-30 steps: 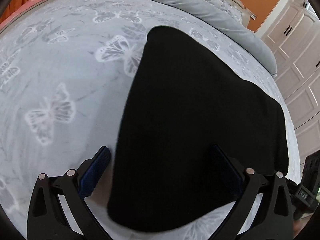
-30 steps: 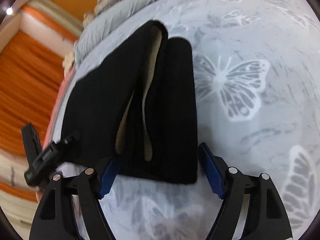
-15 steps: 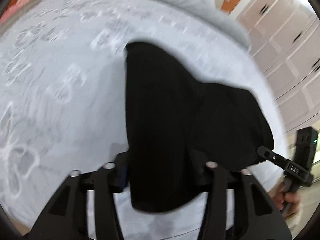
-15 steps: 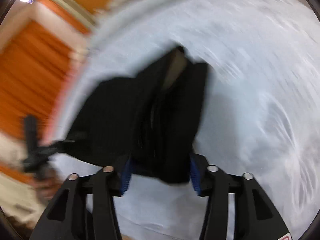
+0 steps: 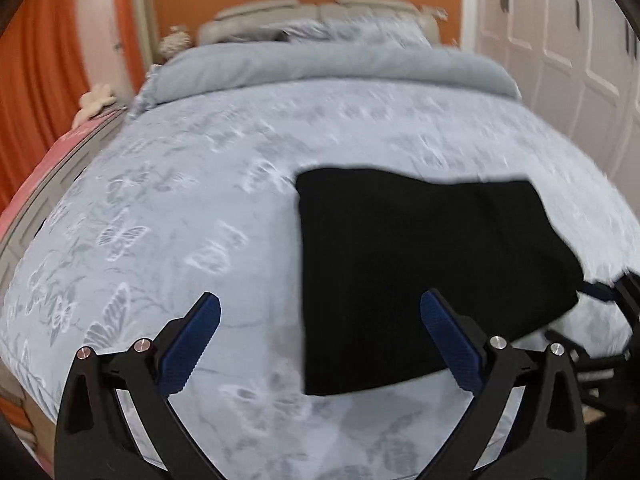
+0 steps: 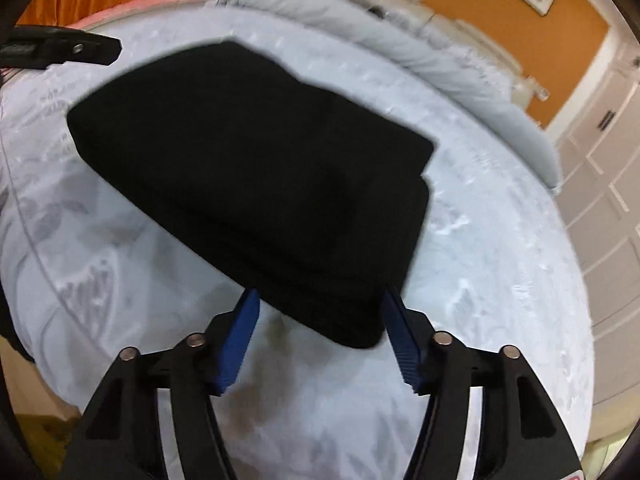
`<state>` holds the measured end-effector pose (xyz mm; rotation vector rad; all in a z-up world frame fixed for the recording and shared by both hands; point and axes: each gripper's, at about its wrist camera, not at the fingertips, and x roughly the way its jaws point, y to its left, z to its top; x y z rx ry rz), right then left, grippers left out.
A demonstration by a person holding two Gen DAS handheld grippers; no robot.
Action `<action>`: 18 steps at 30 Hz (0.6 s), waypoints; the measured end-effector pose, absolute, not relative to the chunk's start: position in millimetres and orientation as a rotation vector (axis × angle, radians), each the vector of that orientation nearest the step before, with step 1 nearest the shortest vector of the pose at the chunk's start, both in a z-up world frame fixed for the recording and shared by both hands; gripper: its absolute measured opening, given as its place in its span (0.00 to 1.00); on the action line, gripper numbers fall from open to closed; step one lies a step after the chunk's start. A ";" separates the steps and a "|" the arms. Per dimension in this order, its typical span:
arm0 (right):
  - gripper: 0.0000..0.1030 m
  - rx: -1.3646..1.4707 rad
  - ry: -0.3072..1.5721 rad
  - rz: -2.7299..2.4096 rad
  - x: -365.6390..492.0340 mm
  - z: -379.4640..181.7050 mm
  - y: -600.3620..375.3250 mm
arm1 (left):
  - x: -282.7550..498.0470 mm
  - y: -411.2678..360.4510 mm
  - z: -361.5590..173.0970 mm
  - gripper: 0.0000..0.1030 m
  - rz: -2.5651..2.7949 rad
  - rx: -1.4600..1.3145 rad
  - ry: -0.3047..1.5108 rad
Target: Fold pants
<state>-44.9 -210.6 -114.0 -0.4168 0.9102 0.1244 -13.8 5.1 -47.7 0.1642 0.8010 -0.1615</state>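
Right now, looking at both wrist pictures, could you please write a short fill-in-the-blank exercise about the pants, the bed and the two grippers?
1. The folded pants are ____ in colour.
2. The bedspread under them has a ____ pattern.
3. The left gripper holds ____ between its blue pads.
4. The wall behind the headboard is ____.

Missing words: black; butterfly; nothing; orange

Left gripper [image 5: 320,322]: jaws spread wide, blue pads [image 5: 192,338] well apart, nothing between them. Right gripper [image 6: 320,308]: jaws moderately parted, blue pads [image 6: 240,334] flanking the near corner of the black cloth; contact indeterminable.
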 end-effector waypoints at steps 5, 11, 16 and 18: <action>0.08 -0.153 0.900 0.127 -37.7 -91.0 -242.0 | -17.8 -15.9 -58.6 0.95 -0.168 0.253 0.793; 0.00 -0.067 0.989 0.020 -37.5 -104.7 -272.2 | -11.5 -14.8 -65.2 0.95 -0.166 0.251 0.821; 0.25 0.090 0.856 0.034 -51.3 -78.5 -296.4 | -4.4 -12.6 -69.4 0.95 -0.164 0.233 0.857; 0.65 0.178 0.775 0.070 -49.2 -58.8 -302.4 | -3.0 -12.4 -68.6 0.95 -0.164 0.224 0.857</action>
